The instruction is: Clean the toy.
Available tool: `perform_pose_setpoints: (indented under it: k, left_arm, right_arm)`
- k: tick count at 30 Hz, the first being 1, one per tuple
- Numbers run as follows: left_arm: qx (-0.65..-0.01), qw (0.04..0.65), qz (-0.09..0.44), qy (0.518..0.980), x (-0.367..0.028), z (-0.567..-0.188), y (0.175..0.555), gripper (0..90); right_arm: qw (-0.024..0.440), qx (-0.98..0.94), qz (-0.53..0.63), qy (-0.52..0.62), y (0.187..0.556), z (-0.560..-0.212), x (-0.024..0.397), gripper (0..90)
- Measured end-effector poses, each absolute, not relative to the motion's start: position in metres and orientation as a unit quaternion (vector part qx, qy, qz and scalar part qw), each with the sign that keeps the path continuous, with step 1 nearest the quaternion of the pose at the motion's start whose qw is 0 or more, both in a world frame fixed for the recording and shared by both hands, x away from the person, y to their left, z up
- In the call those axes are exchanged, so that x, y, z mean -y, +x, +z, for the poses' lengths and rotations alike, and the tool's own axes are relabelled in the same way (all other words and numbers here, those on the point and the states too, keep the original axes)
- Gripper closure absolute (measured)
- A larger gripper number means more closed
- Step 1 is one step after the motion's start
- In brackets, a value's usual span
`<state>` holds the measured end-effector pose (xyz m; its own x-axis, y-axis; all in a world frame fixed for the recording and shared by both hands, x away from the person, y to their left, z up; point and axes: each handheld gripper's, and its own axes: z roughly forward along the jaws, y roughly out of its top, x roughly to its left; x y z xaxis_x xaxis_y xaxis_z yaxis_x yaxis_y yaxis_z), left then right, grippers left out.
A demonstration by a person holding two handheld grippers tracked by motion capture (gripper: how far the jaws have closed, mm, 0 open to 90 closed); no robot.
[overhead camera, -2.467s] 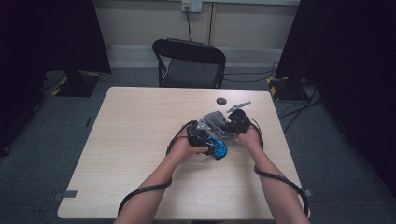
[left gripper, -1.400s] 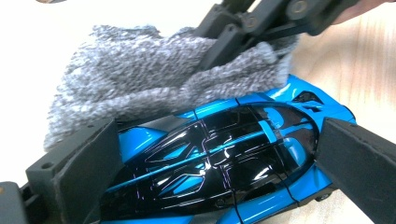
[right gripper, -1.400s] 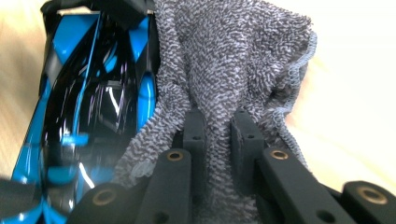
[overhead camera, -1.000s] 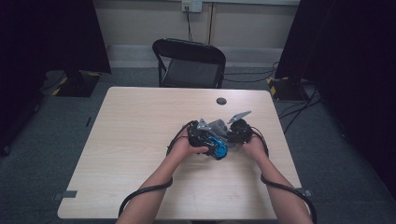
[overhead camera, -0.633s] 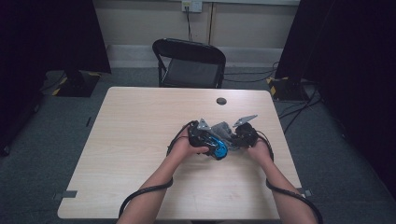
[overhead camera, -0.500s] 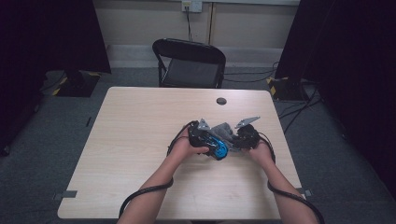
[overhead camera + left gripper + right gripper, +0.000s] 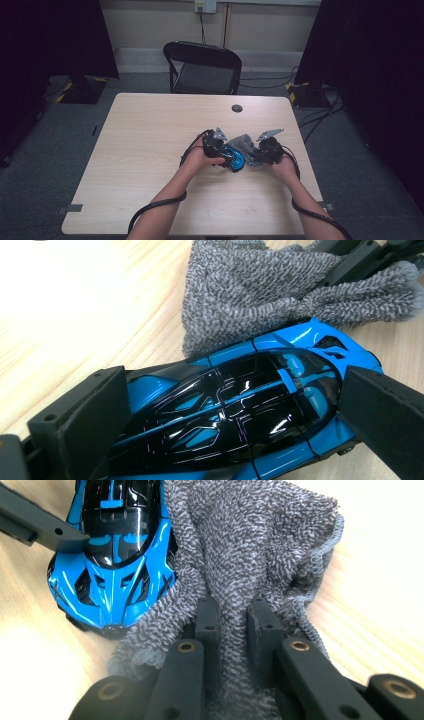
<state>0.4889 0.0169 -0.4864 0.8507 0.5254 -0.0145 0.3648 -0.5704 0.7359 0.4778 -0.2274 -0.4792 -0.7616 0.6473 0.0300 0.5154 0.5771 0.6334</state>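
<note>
**Toy car clamped, cloth pinched beside it on a pale wooden table**

A pale wood-grain table (image 7: 150, 150) stands on grey carpet in a dim room, with dark curtains at both sides, a black folding chair (image 7: 204, 67) pushed up to its far edge and a small dark disc (image 7: 237, 108) near that edge. The table's left half and near strip lie bare; the work sits right of centre, closer to the right edge than to the left, with open wood on every side of it.

The blue toy car (image 7: 240, 405) lies on the tabletop, gripped across its body by the left gripper (image 7: 216, 145), one jaw pressing on each side. Just beside it, touching its flank, is a grey terry cloth (image 7: 250, 545), bunched into folds. The right gripper (image 7: 234, 625) has its jaws nearly together, pinching a fold of that cloth. Both forearms come in from the near edge, the hands close together with car and cloth between them.
</note>
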Motion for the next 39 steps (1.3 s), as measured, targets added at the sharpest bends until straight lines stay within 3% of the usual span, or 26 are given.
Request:
perform_pose_setpoints:
  k: [32, 37, 39]
  left_arm:
    - [-0.251, 0.379, 0.101, 0.885, -0.013, -0.484, 0.488, 0.0]
    - [-0.258, 0.379, 0.092, 0.884, -0.014, -0.482, 0.489, 2.7]
    - [-0.264, 0.383, 0.086, 0.881, -0.014, -0.479, 0.490, 9.7]
  right_arm:
    - [0.108, -0.882, 0.316, 0.333, 0.448, -0.475, 0.262, 78.1]
    - [0.113, -0.878, 0.317, 0.341, 0.444, -0.471, 0.271, 78.0]
    - [0.115, -0.876, 0.319, 0.342, 0.444, -0.469, 0.273, 78.0]
